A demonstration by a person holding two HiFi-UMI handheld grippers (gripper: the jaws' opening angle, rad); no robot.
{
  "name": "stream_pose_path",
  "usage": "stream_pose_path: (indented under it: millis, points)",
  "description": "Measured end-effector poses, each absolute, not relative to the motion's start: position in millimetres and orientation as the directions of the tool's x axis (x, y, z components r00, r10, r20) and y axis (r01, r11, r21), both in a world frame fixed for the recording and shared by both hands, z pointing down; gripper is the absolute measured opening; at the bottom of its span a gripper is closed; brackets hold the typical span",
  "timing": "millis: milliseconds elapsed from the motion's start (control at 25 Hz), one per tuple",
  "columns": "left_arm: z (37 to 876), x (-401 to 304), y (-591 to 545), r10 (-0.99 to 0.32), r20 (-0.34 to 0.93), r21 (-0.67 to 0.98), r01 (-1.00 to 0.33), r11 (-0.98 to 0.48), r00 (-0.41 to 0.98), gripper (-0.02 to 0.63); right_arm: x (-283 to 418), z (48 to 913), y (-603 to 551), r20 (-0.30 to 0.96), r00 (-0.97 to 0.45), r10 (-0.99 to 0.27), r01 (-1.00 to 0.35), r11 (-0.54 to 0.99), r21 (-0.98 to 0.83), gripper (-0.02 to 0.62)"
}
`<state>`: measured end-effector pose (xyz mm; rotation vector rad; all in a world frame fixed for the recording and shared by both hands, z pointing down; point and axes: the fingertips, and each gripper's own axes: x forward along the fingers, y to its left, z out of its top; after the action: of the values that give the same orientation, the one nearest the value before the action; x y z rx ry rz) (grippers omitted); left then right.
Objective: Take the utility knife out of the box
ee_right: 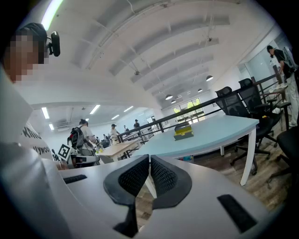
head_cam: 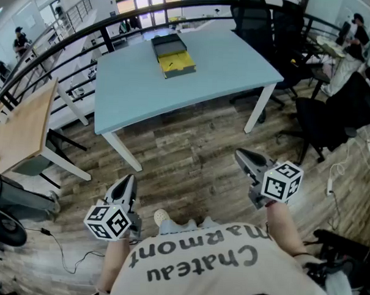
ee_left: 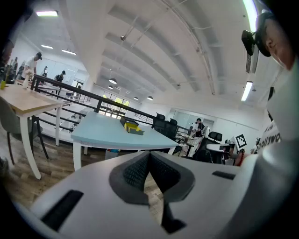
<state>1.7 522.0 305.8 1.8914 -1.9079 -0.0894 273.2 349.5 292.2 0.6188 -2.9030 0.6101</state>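
An open box (head_cam: 171,54) with a dark lid and yellow inside lies at the far side of a light blue table (head_cam: 138,93); a dark item shows on the yellow part, too small to tell. The same box (ee_left: 131,126) (ee_right: 183,130) is small and far in both gripper views. My left gripper (head_cam: 129,183) and right gripper (head_cam: 241,156) hang low over the wooden floor, well short of the table, pointing toward it. Both are shut, their pads (ee_left: 140,170) (ee_right: 161,176) meeting at the tips with nothing between them.
A wooden desk (head_cam: 24,124) stands to the left and a black railing (head_cam: 86,32) runs behind the table. Black office chairs (head_cam: 333,113) and a cluttered desk fill the right side. People are seen far off in the room.
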Motion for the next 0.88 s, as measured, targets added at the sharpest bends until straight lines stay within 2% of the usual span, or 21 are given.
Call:
stream_pose_path:
  millis: [600,880]
  points:
    - [304.9,7.3,517.0,-0.961,0.271,0.358,-0.932,0.054,0.048,0.003,279.2,293.0,348.4,0.192,-0.909,-0.369,-0.415,0.837,-0.356,0.041]
    - [307.4,20.7,510.9,-0.960,0.270,0.340,-0.940,0.021,0.076,0.003,298.0,298.1,342.7,0.191,-0.898,-0.397,-0.441,0.798,-0.410,0.041]
